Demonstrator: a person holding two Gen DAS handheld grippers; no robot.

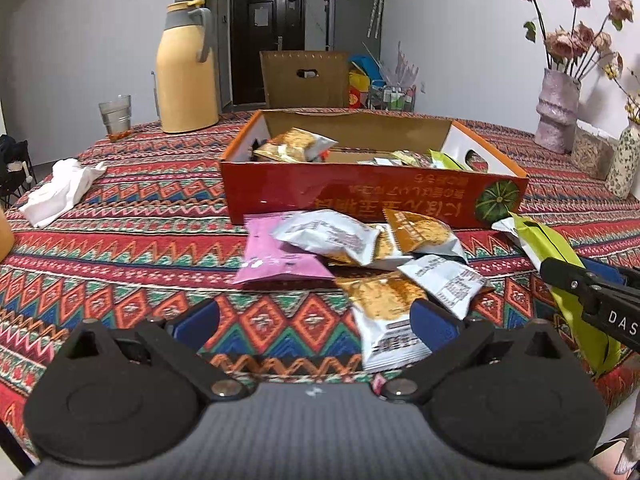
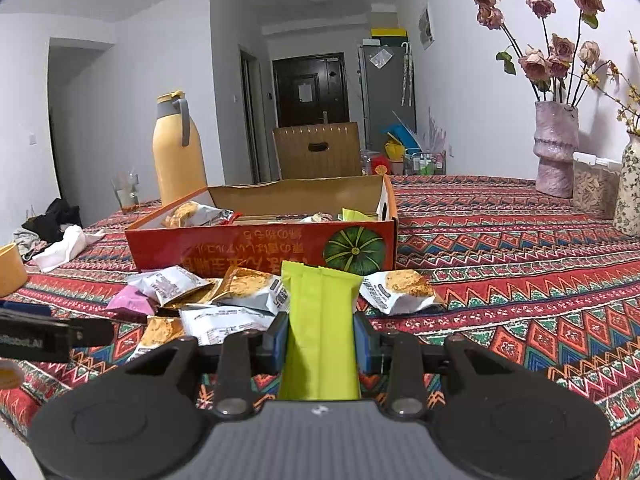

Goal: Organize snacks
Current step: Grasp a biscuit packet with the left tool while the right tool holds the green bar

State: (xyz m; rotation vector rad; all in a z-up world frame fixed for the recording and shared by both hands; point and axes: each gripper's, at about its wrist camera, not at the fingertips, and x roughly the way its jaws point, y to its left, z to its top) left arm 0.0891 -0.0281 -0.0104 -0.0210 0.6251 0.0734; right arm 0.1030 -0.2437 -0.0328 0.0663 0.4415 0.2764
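Observation:
An orange cardboard box (image 1: 360,196) (image 2: 256,248) with a pumpkin picture stands on the patterned table and holds several snack packets. In front of it lies a pile of loose packets (image 1: 360,248) (image 2: 208,300): a pink one (image 1: 276,260), silver-and-gold ones (image 1: 384,308). My left gripper (image 1: 316,320) is open and empty, low over the cloth just before the pile. My right gripper (image 2: 320,336) is shut on a lime-green packet (image 2: 320,320), held above the table before the box; the packet also shows in the left wrist view (image 1: 560,264).
A yellow thermos (image 1: 186,68) and a glass (image 1: 116,114) stand at the back left. A white cloth (image 1: 64,190) lies at the left. Vases with dried roses (image 2: 556,148) and a jar (image 2: 596,188) stand at the right. A chair (image 2: 320,152) is behind the table.

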